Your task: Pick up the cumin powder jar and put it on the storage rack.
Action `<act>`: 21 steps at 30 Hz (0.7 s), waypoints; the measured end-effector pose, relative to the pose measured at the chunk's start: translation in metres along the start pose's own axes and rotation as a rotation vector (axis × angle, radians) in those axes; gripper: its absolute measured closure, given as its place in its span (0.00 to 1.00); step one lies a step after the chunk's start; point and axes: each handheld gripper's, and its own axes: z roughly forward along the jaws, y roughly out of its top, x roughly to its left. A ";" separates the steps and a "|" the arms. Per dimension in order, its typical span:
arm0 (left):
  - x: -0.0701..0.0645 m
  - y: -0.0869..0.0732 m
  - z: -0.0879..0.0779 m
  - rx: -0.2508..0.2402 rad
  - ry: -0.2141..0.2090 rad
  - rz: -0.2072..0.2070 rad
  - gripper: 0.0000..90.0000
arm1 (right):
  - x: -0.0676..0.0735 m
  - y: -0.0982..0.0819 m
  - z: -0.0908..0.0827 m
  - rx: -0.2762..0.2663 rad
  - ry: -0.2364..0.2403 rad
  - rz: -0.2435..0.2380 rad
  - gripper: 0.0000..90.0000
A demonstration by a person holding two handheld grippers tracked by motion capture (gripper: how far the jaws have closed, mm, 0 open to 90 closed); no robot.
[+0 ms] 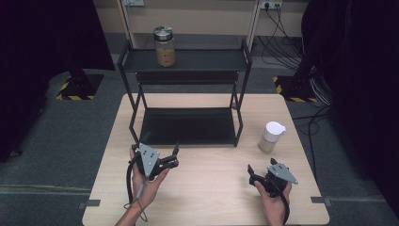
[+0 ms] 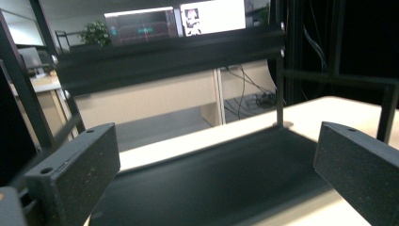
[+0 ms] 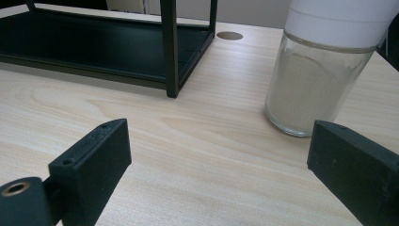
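Note:
A black two-tier rack (image 1: pixel 188 61) stands at the back of the wooden table (image 1: pixel 207 193). On its top shelf is a glass jar with a silver lid (image 1: pixel 164 46), holding yellowish contents. A white-lidded glass jar of pale powder (image 1: pixel 271 137) stands on the table to the right of the rack. My left gripper (image 1: pixel 175 156) is open just in front of the rack's lower shelf (image 2: pixel 211 183), nothing between its jaws (image 2: pixel 214 143). My right gripper (image 1: pixel 251 173) is open low over the table, its jaws (image 3: pixel 219 141) pointing toward the white-lidded jar (image 3: pixel 320 80), which stands apart ahead.
The rack's front right post (image 3: pixel 169 47) stands left of the white-lidded jar. The lower shelf (image 1: pixel 188 125) is bare. Bare tabletop lies between my two hands. Cables (image 1: pixel 282 33) and dark stands (image 1: pixel 80 84) sit on the floor beyond the table.

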 end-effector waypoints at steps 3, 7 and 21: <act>-0.001 -0.009 -0.003 0.030 -0.007 0.005 0.00 | 0.000 0.000 0.000 0.000 0.001 0.001 0.08; -0.002 -0.020 -0.007 0.064 -0.013 -0.006 0.00 | 0.000 0.001 0.000 0.004 0.001 -0.005 0.08; -0.003 -0.035 -0.004 0.150 -0.047 -0.092 0.00 | 0.000 0.000 0.000 0.002 0.003 -0.006 0.08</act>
